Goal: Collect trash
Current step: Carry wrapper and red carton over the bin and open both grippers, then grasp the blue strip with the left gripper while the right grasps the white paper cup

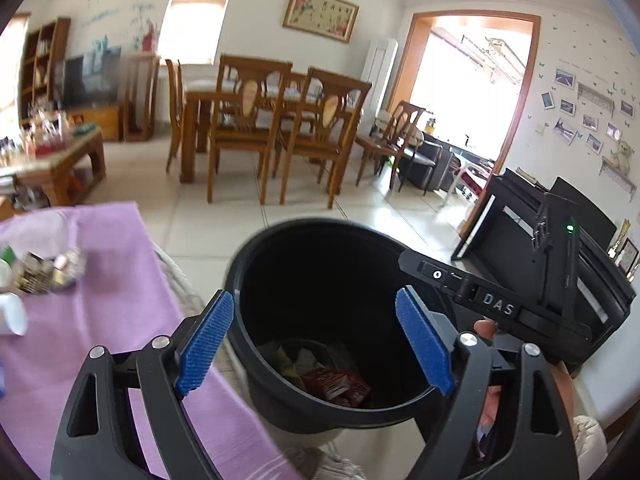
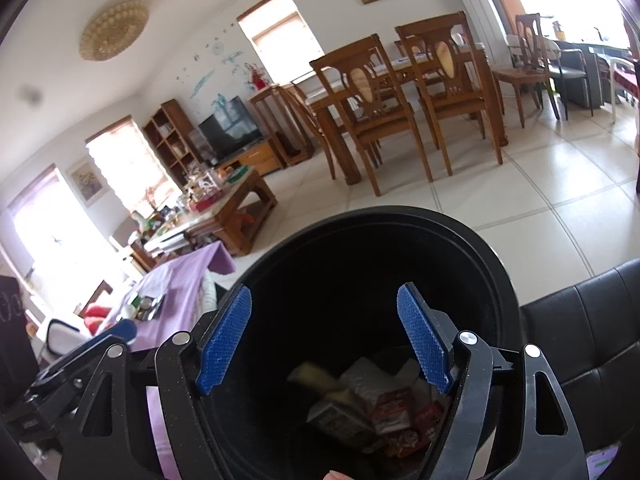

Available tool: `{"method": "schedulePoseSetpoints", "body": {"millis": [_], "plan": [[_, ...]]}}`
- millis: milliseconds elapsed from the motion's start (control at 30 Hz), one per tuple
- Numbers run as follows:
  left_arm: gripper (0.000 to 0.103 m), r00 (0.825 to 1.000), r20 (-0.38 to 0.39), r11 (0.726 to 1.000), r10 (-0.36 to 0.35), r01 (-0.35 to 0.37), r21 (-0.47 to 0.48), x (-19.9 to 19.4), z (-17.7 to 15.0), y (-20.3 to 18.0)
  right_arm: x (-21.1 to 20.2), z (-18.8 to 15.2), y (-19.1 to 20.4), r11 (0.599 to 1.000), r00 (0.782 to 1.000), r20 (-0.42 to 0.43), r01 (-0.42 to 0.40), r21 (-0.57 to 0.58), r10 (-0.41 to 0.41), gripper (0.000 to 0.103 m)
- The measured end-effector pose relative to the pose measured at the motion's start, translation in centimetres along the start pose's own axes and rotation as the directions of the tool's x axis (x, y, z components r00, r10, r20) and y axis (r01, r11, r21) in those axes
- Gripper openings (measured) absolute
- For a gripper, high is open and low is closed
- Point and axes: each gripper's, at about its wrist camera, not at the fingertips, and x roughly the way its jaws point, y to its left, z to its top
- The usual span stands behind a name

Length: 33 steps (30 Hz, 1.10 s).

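A black round trash bin [image 1: 280, 256] stands beside a table with a purple cloth [image 1: 116, 304]. It holds several crumpled wrappers and packets [image 1: 332, 380], red and yellowish; they also show in the right wrist view [image 2: 372, 404]. My left gripper [image 1: 316, 340] is open and empty, its blue pads spread over the bin's mouth. My right gripper [image 2: 324, 340] is open and empty, also above the bin [image 2: 460, 240]. A yellowish scrap [image 2: 312, 374] looks blurred inside the bin. The right gripper's black body [image 1: 492, 304] shows at the right of the left wrist view.
On the purple cloth lie a small heap of foil-like items [image 1: 48, 272] and white bottles [image 1: 12, 312]. A black leather seat [image 2: 588, 332] is at the right. A wooden dining table with chairs [image 1: 280, 116], a cluttered coffee table [image 1: 52, 152] and tiled floor lie beyond.
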Motion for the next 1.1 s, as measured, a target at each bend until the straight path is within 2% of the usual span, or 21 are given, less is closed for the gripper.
{"method": "schedulePoseSetpoints", "body": {"millis": [167,367,533,700,800,900,967,1000,1033,1067,1100], "plan": [[0.093,0.998,0.05,0.999,0.038,-0.039,0.02,-3.2,-0.3,1.1,0.4,-0.1,3.4,0.999,1.0,-0.01,-0.019,-0.045,0.018,0.075],[0.094,0.995,0.064,0.997,0.081,-0.08,-0.02,-5.7,-0.9,4.7,2.0,-0.2,9.2,0.992,0.997,-0.034,-0.067,-0.111,0.064,0.079],[0.095,0.985,0.055,0.984,0.163,-0.158,-0.079,-8.6,-2.4,9.9,3.9,-1.4,14.3,0.978,0.991,-0.08,-0.123,-0.168,0.111,0.079],[0.095,0.969,0.042,0.953,0.243,-0.231,-0.199,-11.8,-3.6,17.0,6.7,-2.9,20.4,0.956,0.977,-0.146,-0.188,-0.227,0.158,0.079],[0.095,0.948,0.025,0.915,0.316,-0.298,-0.272,-14.3,-4.7,22.3,8.5,-3.7,24.1,0.94,0.965,-0.19,-0.228,-0.255,0.182,0.079],[0.094,0.94,0.002,0.882,0.34,-0.319,-0.346,-16.6,-5.5,27.1,10.3,-4.7,27.3,0.92,0.951,-0.234,-0.266,-0.288,0.202,0.079],[0.094,0.931,-0.041,0.866,0.362,-0.352,-0.355,-17.5,-6.2,29.5,11.5,-5.3,29.3,0.91,0.943,-0.263,-0.281,-0.304,0.203,0.079],[0.092,0.917,-0.081,0.854,0.391,-0.394,-0.339,-17.9,-6.4,30.9,12.2,-5.7,30.3,0.905,0.937,-0.28,-0.292,-0.31,0.207,0.079],[0.086,0.905,-0.111,0.847,0.411,-0.424,-0.321,-18.1,-6.7,32.1,12.7,-6.0,30.6,0.9,0.933,-0.291,-0.302,-0.313,0.212,0.079],[0.075,0.896,-0.136,0.843,0.423,-0.444,-0.303,-18.3,-6.8,32.8,13.3,-6.3,31.5,0.895,0.928,-0.304,-0.311,-0.32,0.214,0.079],[0.07,0.883,-0.17,0.84,0.437,-0.468,-0.276,-18.3,-7.0,33.7,13.9,-6.6,32.4,0.89,0.924,-0.316,-0.318,-0.328,0.214,0.079]]}}
